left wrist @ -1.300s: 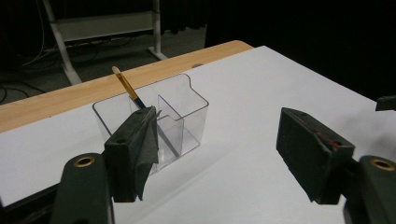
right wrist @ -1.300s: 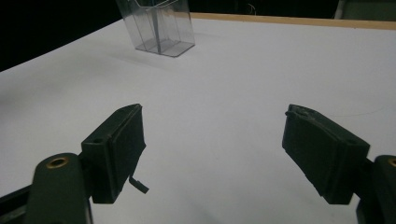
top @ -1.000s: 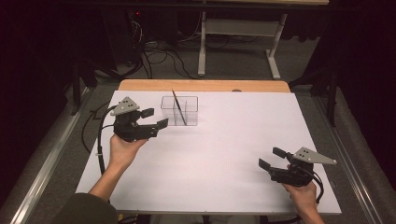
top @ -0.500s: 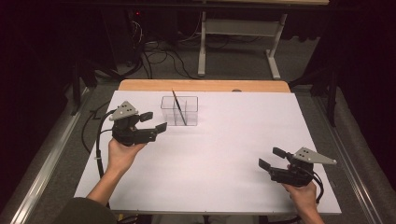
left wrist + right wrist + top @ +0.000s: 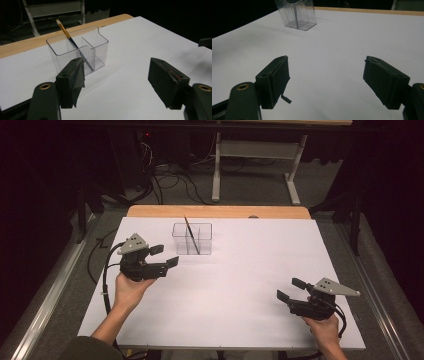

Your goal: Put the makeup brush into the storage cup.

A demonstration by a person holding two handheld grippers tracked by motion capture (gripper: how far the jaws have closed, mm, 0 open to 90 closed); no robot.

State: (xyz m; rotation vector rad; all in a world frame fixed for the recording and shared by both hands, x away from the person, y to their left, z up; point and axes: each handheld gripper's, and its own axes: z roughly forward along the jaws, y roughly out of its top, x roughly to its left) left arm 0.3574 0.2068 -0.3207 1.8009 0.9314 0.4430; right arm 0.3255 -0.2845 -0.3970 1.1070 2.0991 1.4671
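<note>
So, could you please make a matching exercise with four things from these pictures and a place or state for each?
Things:
1. clear container
2. brush
3. left gripper
4. right gripper

Places or states:
A. open, near the table's front right corner
B. leaning inside a compartment
C. open, just left of the container
D. standing on the white sheet toward the far edge

Pairs: 1-D, 2-B, 3-C, 4-A
</note>
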